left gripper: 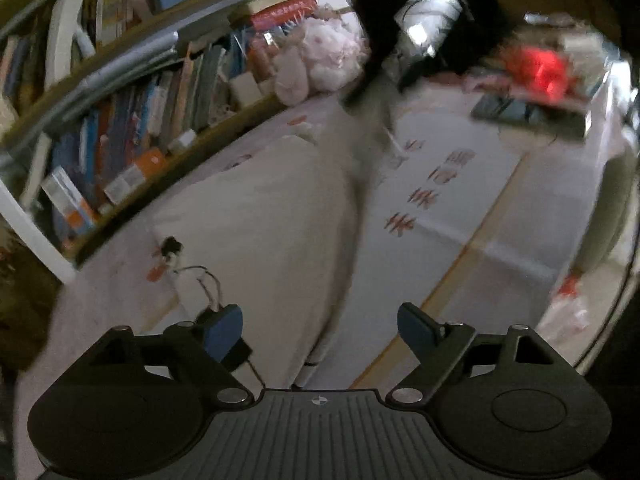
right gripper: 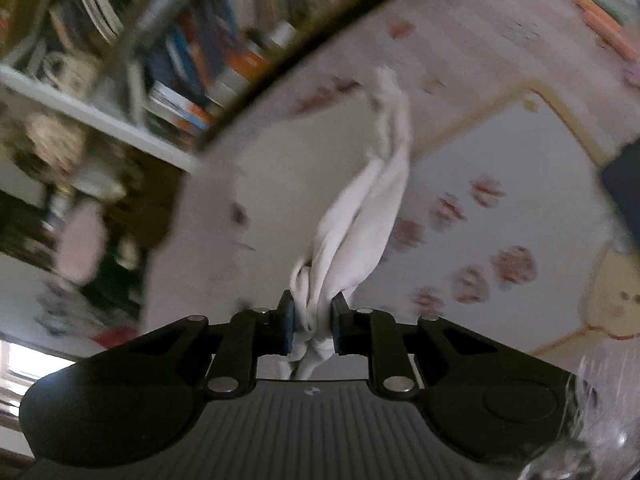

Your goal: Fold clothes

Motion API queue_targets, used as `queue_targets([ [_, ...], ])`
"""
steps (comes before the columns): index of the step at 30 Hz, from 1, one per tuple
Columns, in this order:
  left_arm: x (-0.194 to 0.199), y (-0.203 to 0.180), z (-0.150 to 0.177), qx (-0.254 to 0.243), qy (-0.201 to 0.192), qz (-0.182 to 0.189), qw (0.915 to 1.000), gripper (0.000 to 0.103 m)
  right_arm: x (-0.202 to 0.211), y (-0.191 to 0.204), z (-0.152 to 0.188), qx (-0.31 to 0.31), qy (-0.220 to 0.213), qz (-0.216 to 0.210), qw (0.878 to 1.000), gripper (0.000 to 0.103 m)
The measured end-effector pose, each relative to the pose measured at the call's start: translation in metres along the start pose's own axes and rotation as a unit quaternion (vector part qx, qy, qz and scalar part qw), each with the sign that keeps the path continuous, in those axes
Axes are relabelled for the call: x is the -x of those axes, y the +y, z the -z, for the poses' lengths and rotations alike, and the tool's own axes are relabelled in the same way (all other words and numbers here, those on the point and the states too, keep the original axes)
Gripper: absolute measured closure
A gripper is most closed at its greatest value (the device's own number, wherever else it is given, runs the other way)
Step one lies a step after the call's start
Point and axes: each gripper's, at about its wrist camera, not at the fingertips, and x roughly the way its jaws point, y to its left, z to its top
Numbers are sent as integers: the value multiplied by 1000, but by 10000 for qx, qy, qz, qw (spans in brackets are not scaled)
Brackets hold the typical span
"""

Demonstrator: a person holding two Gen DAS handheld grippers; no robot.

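Right now the right gripper (right gripper: 313,320) has its blue fingers (right gripper: 287,322) pinched on a bunched corner of the white garment (right gripper: 360,220); from that pinch the cloth runs away in a twisted rope, lifted off the patterned bedsheet (right gripper: 500,184); the rest of the garment lies pale and fairly flat on the bed beside the bookshelf (right gripper: 192,52). Meanwhile the left gripper (left gripper: 320,330) hangs over the white garment (left gripper: 260,216) with its fingers (left gripper: 224,330) spread wide and nothing between them; a small black mark with cords shows near its left finger, too blurred to name. To my eye the lifted edge is being carried for a fold; doing it well likely means keeping the pinch firm, letting the twist fall out so the cloth hangs flat, and using the spread left fingers to catch or hold down a matching edge, so the layers line up without a crease.
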Motion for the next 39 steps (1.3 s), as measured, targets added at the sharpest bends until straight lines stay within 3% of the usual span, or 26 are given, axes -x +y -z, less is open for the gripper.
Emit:
queue_targets([
  [3, -10, -7, 1, -252, 119, -454, 9986, 16, 6, 10, -6, -234, -153, -274, 9992, 87],
  [6, -18, -8, 2, -469, 239, -859, 9949, 16, 9, 11, -11, -323, -226, -269, 9989, 87],
  [9, -15, -6, 1, -557, 172, -926, 9940, 20, 11, 6, -13, -270, -258, -111, 9992, 87],
  [13, -10, -3, 0, -670, 75, -1001, 9927, 35, 11, -6, -6, -53, -198, 242, 9995, 86],
  [17, -6, 0, -2, -782, -21, -1075, 9911, 37, 12, -12, 7, 694, -165, 974, 9927, 74],
  [19, -3, 2, -2, -838, -70, -1112, 9902, 36, 11, -5, 18, 1623, -191, 1436, 9761, 65],
  [21, -3, 4, -5, -873, -105, -1133, 9897, 36, 10, 5, 32, 2692, -213, 1842, 9451, 50],
  [23, -3, 9, -10, -831, -109, -1080, 9906, 35, 0, 15, 51, 3769, -22, 2139, 9012, 37],
  [26, -5, 17, -17, -647, -90, -942, 9934, 35, -18, 30, 83, 5105, 290, 2311, 8278, 36],
  [28, -5, 24, -22, -408, -71, -829, 9957, 35, -25, 39, 100, 5601, 265, 2182, 7987, 36],
  [30, -5, 31, -26, -187, -58, -734, 9971, 35, -35, 47, 113, 5918, 279, 1991, 7806, 38],
  [32, -7, 36, -28, -31, -41, -663, 9978, 35, -48, 50, 118, 6042, 341, 1999, 7706, 40],
  [33, -8, 38, -28, 24, -26, -630, 9980, 35, -56, 50, 119, 6060, 398, 2071, 7670, 47],
  [35, -9, 35, -28, -49, -3, -631, 9980, 35, -70, 49, 115, 5947, 449, 2319, 7685, 70],
  [37, -8, 26, -25, -307, 0, -669, 9973, 36, -74, 46, 109, 5778, 483, 2405, 7785, 81],
  [38, -7, 22, -23, -440, -3, -698, 9966, 38, -73, 46, 106, 5730, 490, 2367, 7831, 92],
  [39, -6, 16, -21, -625, -2, -718, 9955, 40, -71, 47, 105, 5745, 459, 2339, 7830, 96],
])
